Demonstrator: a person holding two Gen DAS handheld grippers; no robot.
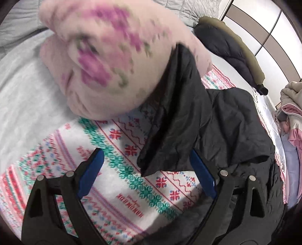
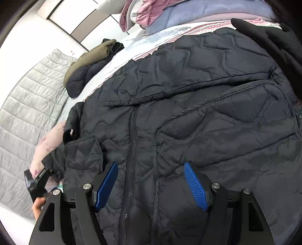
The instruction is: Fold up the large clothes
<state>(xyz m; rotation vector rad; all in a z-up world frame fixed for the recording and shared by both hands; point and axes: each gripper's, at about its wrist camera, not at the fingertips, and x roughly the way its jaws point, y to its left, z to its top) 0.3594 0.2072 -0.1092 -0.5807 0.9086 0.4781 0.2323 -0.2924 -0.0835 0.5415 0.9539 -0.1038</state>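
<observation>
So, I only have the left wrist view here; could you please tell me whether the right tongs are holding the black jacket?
Observer: No, the right tongs hover open above the black quilted jacket, gripping nothing.
Operator: Thank you. Is the jacket's front zipped?
Observer: Its zipper runs closed between the two blue pads.
Operator: And how much of the jacket lies flat?
Observer: The front panel is spread wide but wrinkled, with a sleeve folded at its left edge.
Operator: Anything beyond it?
Observer: Pink and blue folded bedding is piled past its far edge.
</observation>
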